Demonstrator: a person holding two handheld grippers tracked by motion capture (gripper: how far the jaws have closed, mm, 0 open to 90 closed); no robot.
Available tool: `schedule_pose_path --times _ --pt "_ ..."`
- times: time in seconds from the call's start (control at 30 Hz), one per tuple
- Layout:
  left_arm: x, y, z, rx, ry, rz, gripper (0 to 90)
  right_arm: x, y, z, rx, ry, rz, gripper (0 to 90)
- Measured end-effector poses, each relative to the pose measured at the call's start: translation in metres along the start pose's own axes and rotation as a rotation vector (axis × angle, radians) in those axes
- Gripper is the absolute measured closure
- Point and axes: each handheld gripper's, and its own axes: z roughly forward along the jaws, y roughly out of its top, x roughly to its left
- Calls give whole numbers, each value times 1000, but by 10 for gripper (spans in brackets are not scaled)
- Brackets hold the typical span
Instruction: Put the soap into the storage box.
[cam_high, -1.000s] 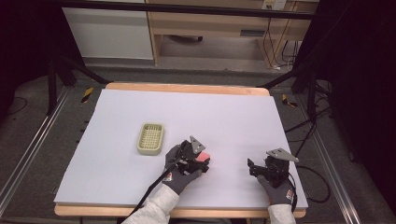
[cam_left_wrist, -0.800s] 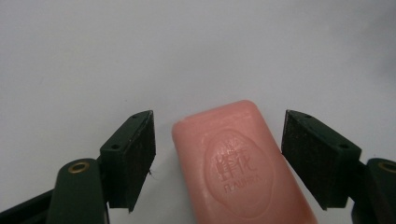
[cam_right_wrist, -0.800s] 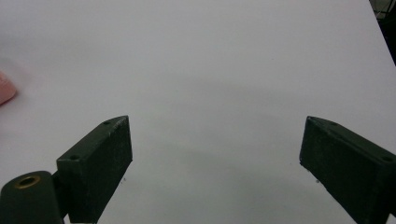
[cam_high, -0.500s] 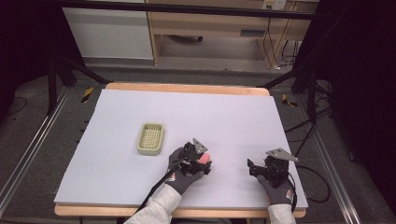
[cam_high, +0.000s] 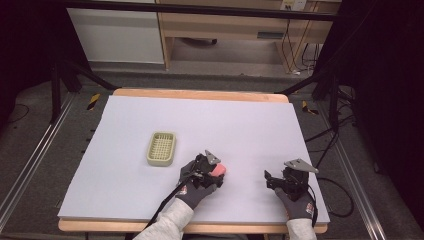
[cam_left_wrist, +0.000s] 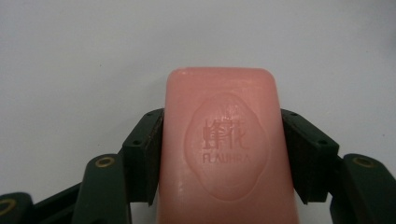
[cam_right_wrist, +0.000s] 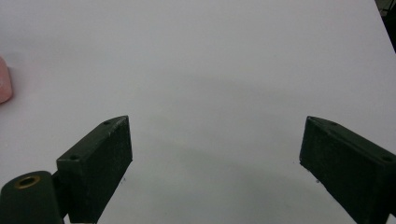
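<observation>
Low centre of the high view, the left gripper (cam_high: 215, 171) is clamping the pink soap bar (cam_left_wrist: 219, 149) across its long sides: rigid, probably slippery. The right gripper (cam_right_wrist: 215, 163) is resting with jaws wide apart.

Probably lab: white-topped table (cam_high: 150, 200) on concrete floor, black curtains (cam_high: 385, 75), loose cables (cam_high: 300, 52), floor rails (cam_high: 30, 165).

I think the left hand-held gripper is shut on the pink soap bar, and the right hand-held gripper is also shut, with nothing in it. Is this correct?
Not quite. The left hand-held gripper is indeed shut on the pink soap bar, but the right hand-held gripper is open: the right gripper view shows its jaws standing wide apart over the bare white table, with nothing between them.
</observation>
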Motion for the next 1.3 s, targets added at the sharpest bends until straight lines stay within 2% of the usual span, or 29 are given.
schedule_pose_path --times 0.2,0.3,0.5,0.7,0.8,0.93,1.03,1.3 --pt "0 2 -1 9 -4 16 371 0 0 0 -3 0 -3 96" --pt "6 0 -7 14 -21 48 371 0 0 -1 -7 2 -4 95" --pt "15 -7 -11 25 -52 66 371 1 0 0 1 2 2 96" --pt "17 -6 -12 49 -68 96 350 1 0 0 3 0 -3 93" --pt "19 -6 -13 47 -76 92 329 1 0 0 2 1 -7 93" --pt "19 -6 -12 61 -86 102 351 1 0 1 3 2 -3 93" --pt "18 -6 -11 70 -84 122 364 1 0 0 5 1 -8 93" --pt "17 -5 -11 80 -78 129 371 1 0 0 2 1 -6 93"
